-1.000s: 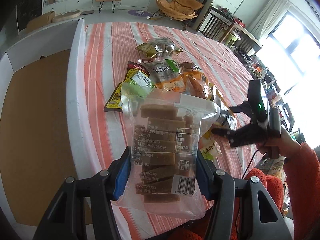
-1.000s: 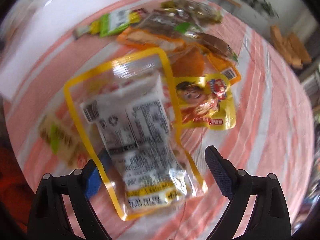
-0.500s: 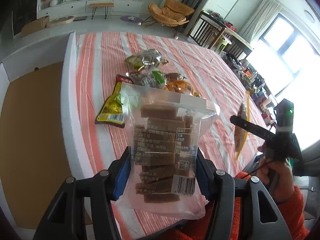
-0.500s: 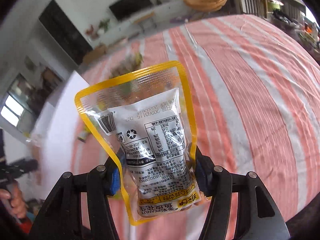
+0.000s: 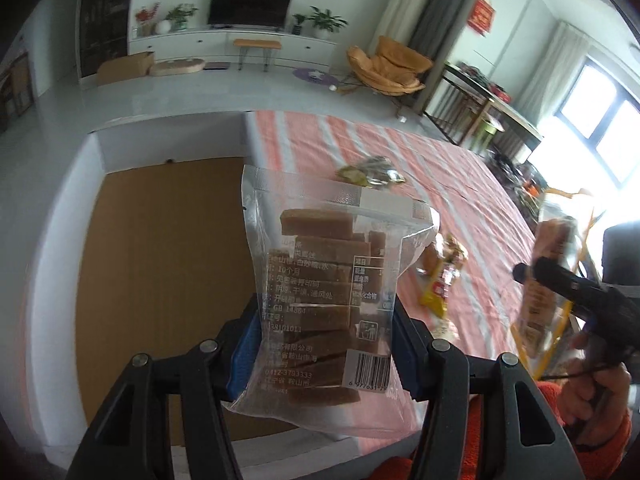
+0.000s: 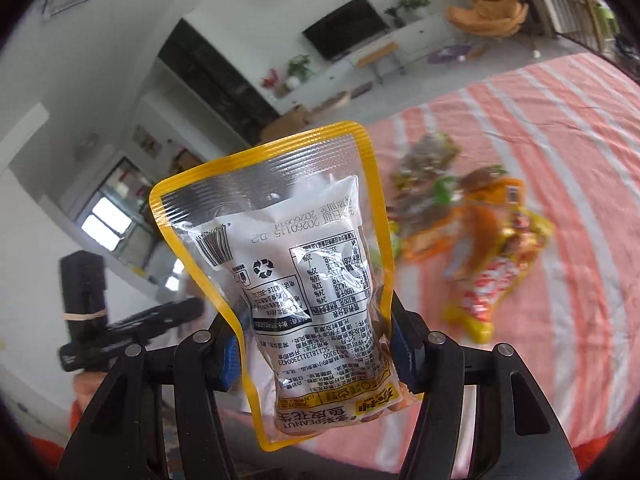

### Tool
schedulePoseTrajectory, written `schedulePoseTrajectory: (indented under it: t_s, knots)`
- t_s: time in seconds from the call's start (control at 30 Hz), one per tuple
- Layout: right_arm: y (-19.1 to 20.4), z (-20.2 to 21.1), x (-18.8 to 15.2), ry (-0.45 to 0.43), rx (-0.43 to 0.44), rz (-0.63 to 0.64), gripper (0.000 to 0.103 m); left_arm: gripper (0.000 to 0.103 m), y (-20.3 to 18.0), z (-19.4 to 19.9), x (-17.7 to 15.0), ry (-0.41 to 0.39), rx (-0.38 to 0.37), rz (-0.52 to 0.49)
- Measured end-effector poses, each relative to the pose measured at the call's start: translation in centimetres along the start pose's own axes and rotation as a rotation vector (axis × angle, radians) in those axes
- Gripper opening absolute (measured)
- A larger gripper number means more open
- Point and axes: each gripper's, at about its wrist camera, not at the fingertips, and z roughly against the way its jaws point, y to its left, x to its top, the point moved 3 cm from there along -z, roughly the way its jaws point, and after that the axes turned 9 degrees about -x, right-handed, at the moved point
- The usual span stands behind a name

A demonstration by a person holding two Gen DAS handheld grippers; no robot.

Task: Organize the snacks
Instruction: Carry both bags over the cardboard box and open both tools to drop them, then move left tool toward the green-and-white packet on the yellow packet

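A white living-room floor lay beyond the striped surface (image 5: 452, 168), whose left edge met a white ledge and brown panel. The left tool (image 5: 325, 344) gripped a clear bag (image 5: 320, 292) of brown bars, upright above that edge. The right tool (image 6: 316, 354) clamped a yellow-rimmed peanut pouch (image 6: 296, 264). Only the right view showed the whole snack pile (image 6: 468, 232), well apart on open cloth.

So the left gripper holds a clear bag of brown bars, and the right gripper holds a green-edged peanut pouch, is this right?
Not quite. The peanut pouch in the right gripper has a yellow edge, not green, as the right wrist view shows. The left gripper does hold the clear bag of brown bars.
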Motion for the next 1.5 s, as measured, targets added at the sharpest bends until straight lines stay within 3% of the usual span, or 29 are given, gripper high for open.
schedulePoseTrajectory:
  t_s: [0.27, 0.4, 0.43, 0.5, 0.57, 0.63, 0.8, 0.97, 1.13, 1.2, 1.27, 1.4, 1.5]
  knots:
    - [12.7, -4.6, 0.7, 0.103, 0.233, 0.086, 0.062, 0.057, 7.9, 3.4, -1.1, -0.083, 0.142, 0.131]
    - [17.6, -8.6, -0.3, 0.169, 0.284, 0.116, 0.067, 0.058, 11.2, 4.1, -2.1, -0.108, 0.229, 0.196]
    - [18.4, -9.8, -0.7, 0.183, 0.287, 0.103, 0.075, 0.062, 12.0, 4.4, -2.5, -0.122, 0.259, 0.226]
    - [19.2, -12.3, -1.4, 0.220, 0.241, 0.120, 0.087, 0.085, 13.3, 4.8, -2.8, -0.154, 0.308, 0.253]
    - [18.9, -13.4, -1.9, 0.228, 0.193, 0.115, 0.087, 0.089, 13.8, 5.0, -3.0, -0.182, 0.337, 0.251]
    - [17.5, -13.1, -1.9, 0.192, 0.181, 0.097, 0.087, 0.090, 13.5, 4.7, -3.1, -0.192, 0.336, 0.241]
    - [12.2, -10.6, -2.0, 0.086, -0.006, 0.122, 0.087, 0.091, 9.6, 1.7, -2.9, -0.159, 0.171, 0.160]
    - [2.8, -7.7, -3.7, 0.038, -0.341, 0.123, 0.087, 0.091, -1.2, -4.0, -2.4, -0.053, 0.007, -0.055]
    - [-7.6, -4.3, -5.8, -0.006, -0.644, 0.000, 0.087, 0.093, -10.8, -11.4, -2.9, 0.103, -0.137, -0.206]
    - [-11.4, -3.1, -6.0, -0.023, -0.756, -0.050, 0.087, 0.093, -12.9, -14.7, -3.2, 0.125, -0.127, -0.229]
    - [-14.5, -1.9, -5.8, -0.024, -0.824, -0.100, 0.087, 0.093, -13.6, -17.6, -3.0, 0.116, -0.063, -0.230]
    - [-19.4, -0.8, -5.9, -0.022, -0.948, -0.178, 0.086, 0.092, -13.2, -20.3, -3.5, 0.108, 0.017, -0.219]
    - [-22.0, -1.3, -5.2, -0.008, -0.975, -0.195, 0.086, 0.093, -12.1, -20.8, -4.0, 0.101, 0.049, -0.210]
